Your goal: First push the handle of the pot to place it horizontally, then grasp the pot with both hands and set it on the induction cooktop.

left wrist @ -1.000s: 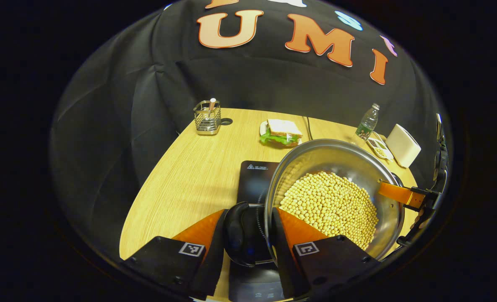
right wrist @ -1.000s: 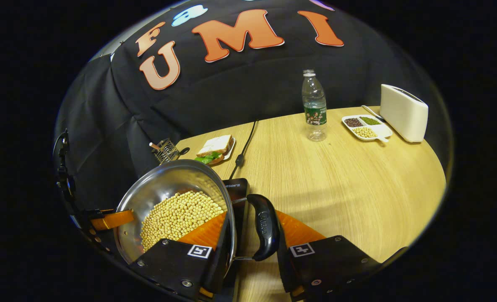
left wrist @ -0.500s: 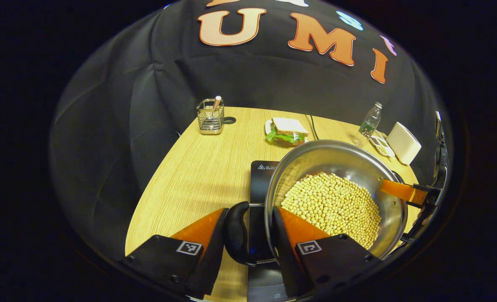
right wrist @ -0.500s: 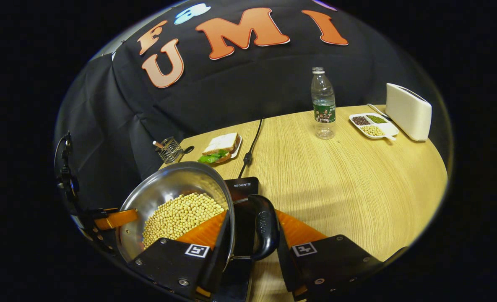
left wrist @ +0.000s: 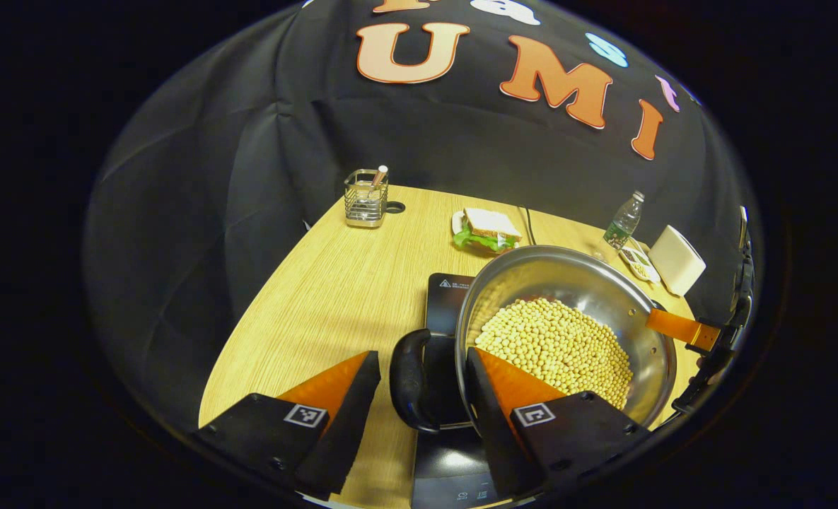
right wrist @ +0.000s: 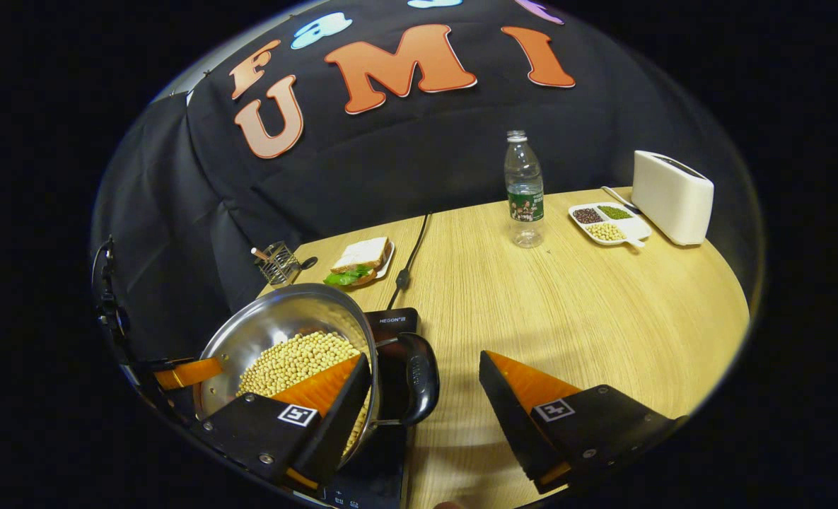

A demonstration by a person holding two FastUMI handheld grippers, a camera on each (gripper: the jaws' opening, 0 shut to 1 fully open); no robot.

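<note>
The steel pot [left wrist: 567, 283] holding yellow soybeans [left wrist: 556, 346] rests on the black induction cooktop [left wrist: 447, 297]. In the left gripper view my left gripper [left wrist: 422, 357] is open around the pot's black left handle [left wrist: 408, 382]; one finger reaches over the rim into the pot, the other stands off the handle. In the right gripper view my right gripper [right wrist: 424, 359] is wide open around the right handle [right wrist: 422, 378] of the pot [right wrist: 284, 325], one finger over the beans [right wrist: 291, 357], above the cooktop [right wrist: 390, 322]. Each view shows the other gripper's finger at the pot's far rim.
On the wooden table [right wrist: 588, 311] stand a sandwich on a plate [right wrist: 358, 258], a wire holder [right wrist: 277, 260], a water bottle [right wrist: 525, 191], a divided dish of beans [right wrist: 608, 221] and a white box [right wrist: 672, 196]. The cooktop's cord [right wrist: 408, 261] runs back to the wall.
Both grippers have gone from shut on the pot's handles to open. The pot has come down onto the cooktop, and both cameras have drawn back a little.
</note>
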